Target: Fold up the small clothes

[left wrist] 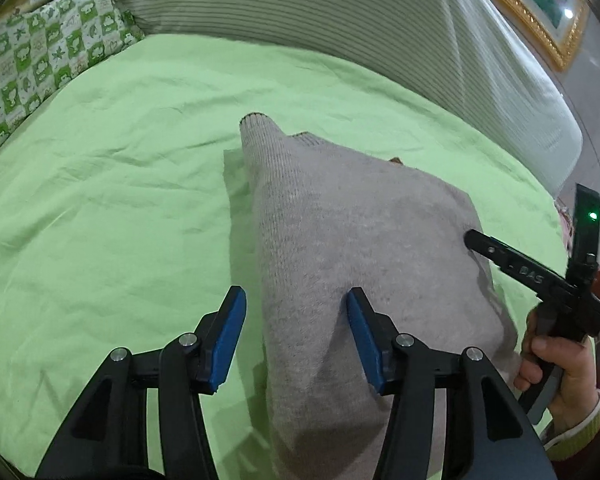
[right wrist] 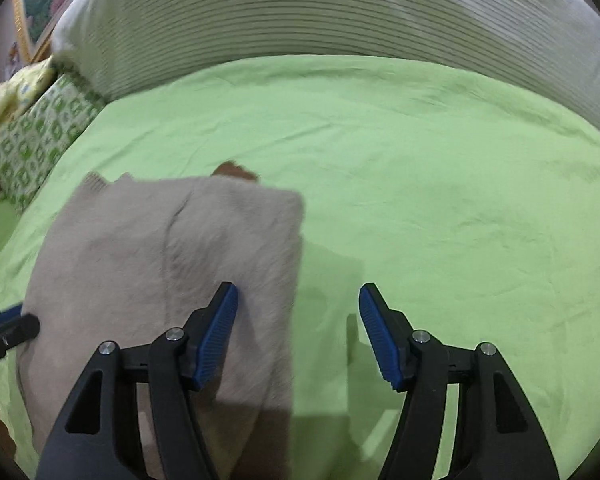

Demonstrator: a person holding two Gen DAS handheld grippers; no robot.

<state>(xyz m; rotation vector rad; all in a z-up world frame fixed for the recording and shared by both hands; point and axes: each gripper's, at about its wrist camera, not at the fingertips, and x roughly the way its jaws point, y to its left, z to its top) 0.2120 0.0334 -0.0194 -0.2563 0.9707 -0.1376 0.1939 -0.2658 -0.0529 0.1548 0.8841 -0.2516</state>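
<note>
Sweater: grey knit sweater (left wrist: pixel 340 248) lies folded on the green bedsheet (left wrist: pixel 120 184).
Left tool (left wrist: pixel 296 336): wide, empty.
Right tool (right wrist: pixel 298 332): wide, empty (straddling the sweater's edge).
Risk: snagging 1 layer could undo the fold.

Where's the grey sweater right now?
The grey sweater lies folded on the green sheet, under the open left hand-held gripper and left of the open right hand-held gripper.

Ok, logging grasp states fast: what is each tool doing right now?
Left tool: open, holding nothing, its fingers astride the left edge of the gray sweater.
Right tool: open, holding nothing, over the sweater's right edge.
</note>
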